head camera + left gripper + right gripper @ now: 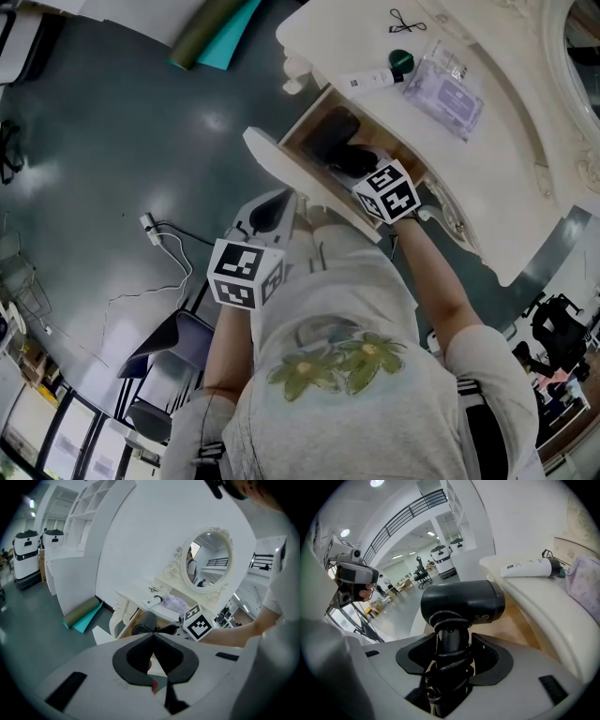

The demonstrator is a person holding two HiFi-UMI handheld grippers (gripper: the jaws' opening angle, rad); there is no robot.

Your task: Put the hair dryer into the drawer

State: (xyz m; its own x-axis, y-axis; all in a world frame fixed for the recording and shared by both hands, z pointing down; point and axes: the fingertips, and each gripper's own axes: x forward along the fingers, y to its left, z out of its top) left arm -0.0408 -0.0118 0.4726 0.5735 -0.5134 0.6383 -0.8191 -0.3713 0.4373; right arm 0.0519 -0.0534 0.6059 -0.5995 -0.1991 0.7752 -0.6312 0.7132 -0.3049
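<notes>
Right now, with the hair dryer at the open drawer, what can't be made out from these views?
- Whether the hair dryer touches the floor of the drawer: in the head view the cube on the right claw covers it; in the right gripper view the dryer's body blocks it.
- Print on the tube: too small in every view.
- Most of the drawer's inside in the left gripper view: hidden by the left claw.

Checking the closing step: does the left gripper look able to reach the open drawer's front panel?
Probably yes. The left gripper hangs shut and empty beside the front panel, with nothing between them; the right gripper holds the hair dryer over the drawer, off that path.
</notes>
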